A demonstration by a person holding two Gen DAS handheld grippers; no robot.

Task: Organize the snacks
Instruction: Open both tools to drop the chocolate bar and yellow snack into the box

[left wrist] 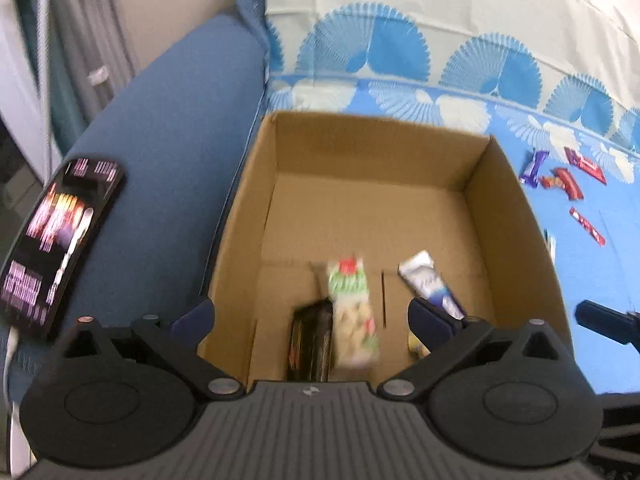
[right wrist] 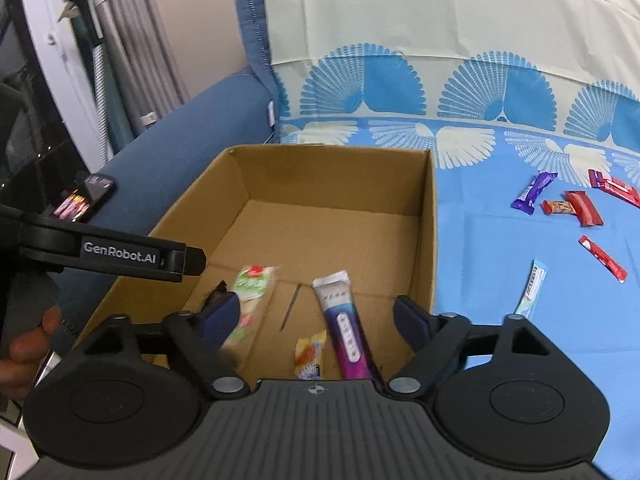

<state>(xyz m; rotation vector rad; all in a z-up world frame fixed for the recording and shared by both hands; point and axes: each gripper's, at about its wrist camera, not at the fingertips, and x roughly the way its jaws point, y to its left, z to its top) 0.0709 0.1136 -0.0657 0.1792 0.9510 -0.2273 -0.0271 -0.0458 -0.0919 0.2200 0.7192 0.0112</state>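
Count, as seen:

Cardboard box (right wrist: 428, 216): 1, open top, by the left edge of the blue cover (right wrist: 500, 280).

Snack pkts inside box, near wall: 4 — green/white pkt (right wrist: 256, 280), purple/white stick (right wrist: 344, 320), dark pkt (left wrist: 312, 336), small yellow/orange pkt (right wrist: 310, 354).

Loose pkts on cover, right of box: 6 — purple bar (right wrist: 534, 192), small orange pkt (right wrist: 558, 207), red bar (right wrist: 584, 208), red bar at right edge (right wrist: 614, 190), slim red stick (right wrist: 602, 258), pale blue stick (right wrist: 532, 288).

Phone (left wrist: 60, 240): 1, on sofa arm (left wrist: 172, 160), screen lit.
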